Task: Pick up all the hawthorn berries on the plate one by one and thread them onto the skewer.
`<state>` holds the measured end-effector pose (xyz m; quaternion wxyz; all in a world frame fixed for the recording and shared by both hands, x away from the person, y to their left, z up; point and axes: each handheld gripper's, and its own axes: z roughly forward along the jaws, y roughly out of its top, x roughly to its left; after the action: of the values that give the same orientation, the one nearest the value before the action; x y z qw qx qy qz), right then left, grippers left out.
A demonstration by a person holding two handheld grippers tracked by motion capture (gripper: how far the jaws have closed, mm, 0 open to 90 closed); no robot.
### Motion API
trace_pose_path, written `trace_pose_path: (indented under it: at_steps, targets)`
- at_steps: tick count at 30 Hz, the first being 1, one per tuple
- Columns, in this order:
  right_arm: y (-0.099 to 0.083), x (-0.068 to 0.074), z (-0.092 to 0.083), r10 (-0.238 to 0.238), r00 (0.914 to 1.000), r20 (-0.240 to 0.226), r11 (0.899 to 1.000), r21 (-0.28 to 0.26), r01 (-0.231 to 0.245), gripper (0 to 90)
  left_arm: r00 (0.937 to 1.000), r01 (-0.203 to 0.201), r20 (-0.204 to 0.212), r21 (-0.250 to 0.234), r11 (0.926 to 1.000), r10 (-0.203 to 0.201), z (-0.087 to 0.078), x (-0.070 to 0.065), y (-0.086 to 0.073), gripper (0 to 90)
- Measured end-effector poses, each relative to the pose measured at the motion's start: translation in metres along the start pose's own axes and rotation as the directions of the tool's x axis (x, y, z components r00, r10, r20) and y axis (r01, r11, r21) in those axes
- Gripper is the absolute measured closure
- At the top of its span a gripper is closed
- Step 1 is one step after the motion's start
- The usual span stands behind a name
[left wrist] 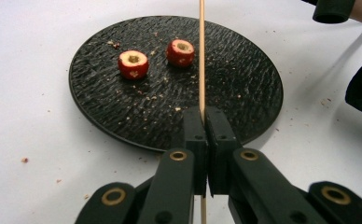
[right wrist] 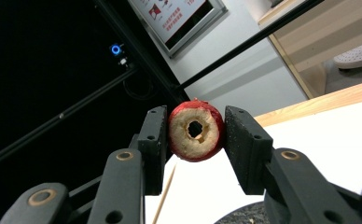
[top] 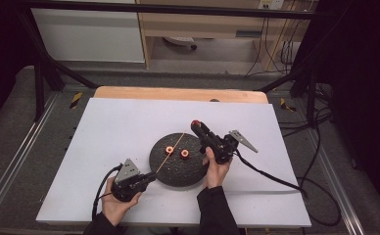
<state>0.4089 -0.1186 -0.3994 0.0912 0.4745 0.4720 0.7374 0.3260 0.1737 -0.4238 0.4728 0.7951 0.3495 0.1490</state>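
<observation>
- On the white table (top: 129, 127), a black round plate (top: 171, 174) lies between the two hands, with two cored red fruits (top: 168, 151) side by side on its far half — a third is held up beyond the plate's far right edge.
- Left gripper (left wrist: 206, 122): its fingers are pressed together on a thin wooden skewer (left wrist: 201, 56), pinching it near its lower end. In the high view the stick runs from the near left of the plate, over its left part, toward the far right, point away from the person.
- Right gripper (right wrist: 194, 132): its fingers pinch a cored red fruit (right wrist: 196, 130) from both sides, lifted off the table. The bored hole faces the right gripper view's camera, open and unblocked.
- What the coming move seems to turn on — the skewer's long axis already points roughly toward the raised fruit, and the tip sits just below and short of it.
- Judging by this, the hole's axis must be brought in line with the stick before threading; the right hand, nearer the tip, looks best placed to close that gap.
</observation>
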Motion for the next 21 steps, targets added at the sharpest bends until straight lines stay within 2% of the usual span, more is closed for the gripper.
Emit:
trace_pose_path:
  at_steps: [7, 21]
  targets:
    - [0.001, -0.001, 0.002, 0.027, 0.9996, -0.01, 0.999, -0.03, -0.027, 61.0, 0.9999, 0.01, 0.005, -0.009, 0.9999, -0.01, 0.004, -0.006, 0.004, 88.3]
    - [-0.001, -0.003, 0.005, 0.042, 0.999, -0.015, 0.997, -0.067, -0.043, 61.0, 0.9996, 0.024, 0.017, -0.021, 0.9995, -0.024, 0.009, -0.011, 0.009, 88.3]
